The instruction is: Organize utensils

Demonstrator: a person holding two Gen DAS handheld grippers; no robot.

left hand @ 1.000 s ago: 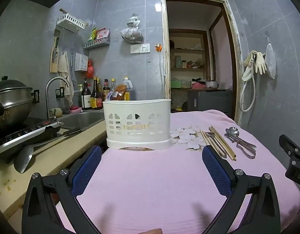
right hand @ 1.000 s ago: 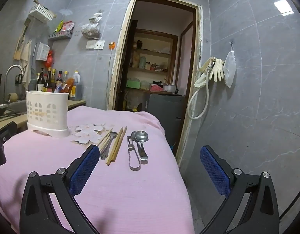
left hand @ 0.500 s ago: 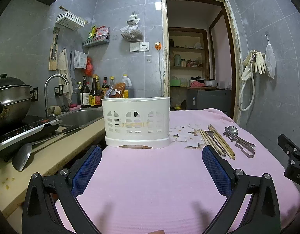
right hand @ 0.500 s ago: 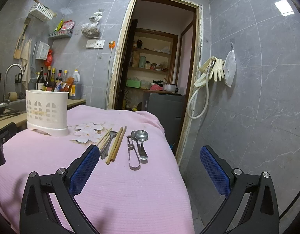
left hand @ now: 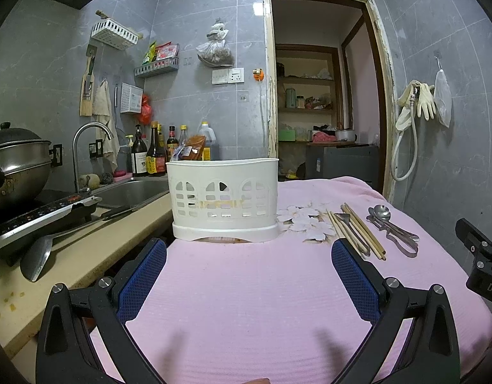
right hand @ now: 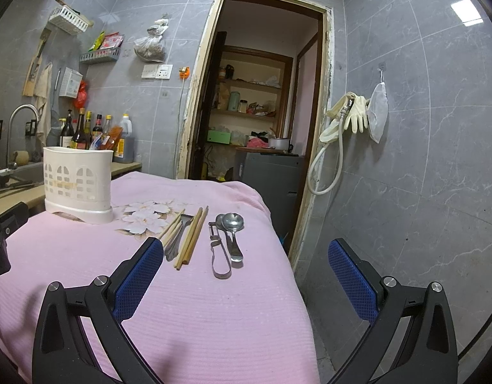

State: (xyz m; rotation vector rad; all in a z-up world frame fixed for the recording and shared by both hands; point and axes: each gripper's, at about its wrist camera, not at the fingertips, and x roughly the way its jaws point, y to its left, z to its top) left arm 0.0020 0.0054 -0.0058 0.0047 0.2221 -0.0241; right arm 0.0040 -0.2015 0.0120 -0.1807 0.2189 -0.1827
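- Left wrist view: the left gripper (left hand: 248,257) hung over the pink cloth (left hand: 246,304) with its jaws spread wide and nothing between them. The white utensil holder (left hand: 222,198) stood upright straight ahead, well apart from the fingertips. The chopsticks (left hand: 357,228) and spoon (left hand: 381,214) lay off to the right — long axes running roughly away from the camera.
- Right wrist view: the right gripper (right hand: 246,260) was also wide open and empty. The chopsticks (right hand: 191,238), peeler (right hand: 218,252) and spoon (right hand: 233,232) lay flat just ahead, between its fingers' lines, handles pointing back toward it; the utensil holder (right hand: 78,184) stood further off to the left.
- Judgement: the right gripper sat nearer the utensils — a short forward reach, jaws closing across a handle.
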